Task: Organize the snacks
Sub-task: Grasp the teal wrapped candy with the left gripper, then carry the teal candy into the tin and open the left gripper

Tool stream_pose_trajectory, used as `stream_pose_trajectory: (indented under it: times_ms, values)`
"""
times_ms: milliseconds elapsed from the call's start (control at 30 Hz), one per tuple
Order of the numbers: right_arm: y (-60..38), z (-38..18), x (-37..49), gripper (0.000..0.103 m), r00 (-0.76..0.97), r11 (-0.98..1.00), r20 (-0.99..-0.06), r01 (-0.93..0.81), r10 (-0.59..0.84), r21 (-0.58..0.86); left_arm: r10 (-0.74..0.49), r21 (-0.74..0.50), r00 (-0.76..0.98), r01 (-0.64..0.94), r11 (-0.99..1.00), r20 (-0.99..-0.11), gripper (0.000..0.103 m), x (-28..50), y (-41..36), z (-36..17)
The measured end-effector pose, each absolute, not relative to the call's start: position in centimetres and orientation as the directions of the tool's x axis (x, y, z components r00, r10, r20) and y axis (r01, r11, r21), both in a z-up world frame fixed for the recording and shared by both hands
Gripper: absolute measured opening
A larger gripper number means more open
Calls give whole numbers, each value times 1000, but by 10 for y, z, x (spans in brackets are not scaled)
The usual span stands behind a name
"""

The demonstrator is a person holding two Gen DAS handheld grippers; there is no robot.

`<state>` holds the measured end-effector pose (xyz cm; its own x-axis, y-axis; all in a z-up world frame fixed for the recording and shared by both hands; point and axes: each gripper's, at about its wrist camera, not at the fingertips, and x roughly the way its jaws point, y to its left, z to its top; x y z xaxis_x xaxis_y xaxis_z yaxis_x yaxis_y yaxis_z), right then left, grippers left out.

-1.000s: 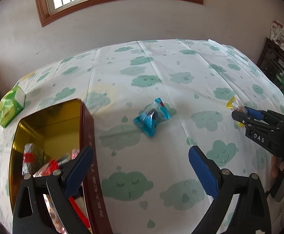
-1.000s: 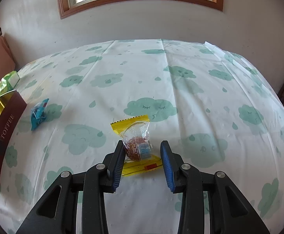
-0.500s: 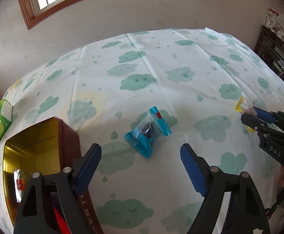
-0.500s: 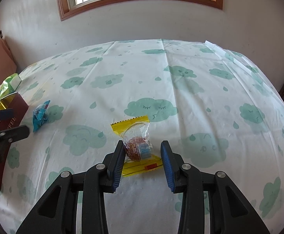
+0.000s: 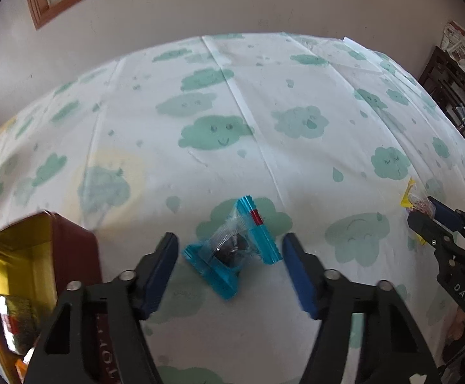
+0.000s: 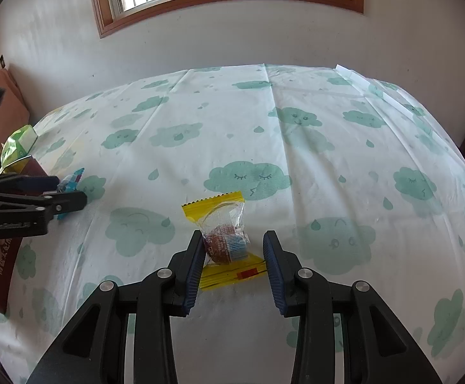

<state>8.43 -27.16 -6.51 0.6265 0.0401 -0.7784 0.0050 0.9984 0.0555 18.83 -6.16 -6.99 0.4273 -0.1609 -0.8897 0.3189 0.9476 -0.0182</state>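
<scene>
A blue-wrapped snack (image 5: 234,248) lies on the cloud-print tablecloth, between the open fingers of my left gripper (image 5: 231,251), which is low over it. A yellow-wrapped cupcake snack (image 6: 223,240) lies between the open fingers of my right gripper (image 6: 234,249); the left pad (image 6: 197,256) is close against the wrapper. The right gripper also shows in the left wrist view (image 5: 437,220), and the left gripper in the right wrist view (image 6: 69,192). A dark red tin (image 5: 72,246) with a gold inside holds several wrapped snacks at the left.
A green packet (image 6: 18,148) lies behind the tin at the table's left edge. Dark wooden furniture (image 5: 456,96) stands past the right edge. A wall with a window runs behind the table.
My left gripper has moved forward and right from over the tin to straddle the blue snack. The right gripper has stayed around the yellow snack.
</scene>
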Motion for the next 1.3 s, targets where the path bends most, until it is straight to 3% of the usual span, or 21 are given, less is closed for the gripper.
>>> stream_pose_trajectory:
  times_ms: [167,300,1300]
  values:
    - [-271,-65,85,38,626,999,-779,5,39,54,-150,-1,437,322,947,-887,37,181,-61,-70]
    - [-271,-65,85,39,626,999,-779,6,39,54,-145,-7,435,304,953,-889,30,174,-55,-68]
    - [-261,-67,87,42,616,1000,-788,-2,-15,-21,-156,-21,450,290,957,-879,26,96,-49,-38]
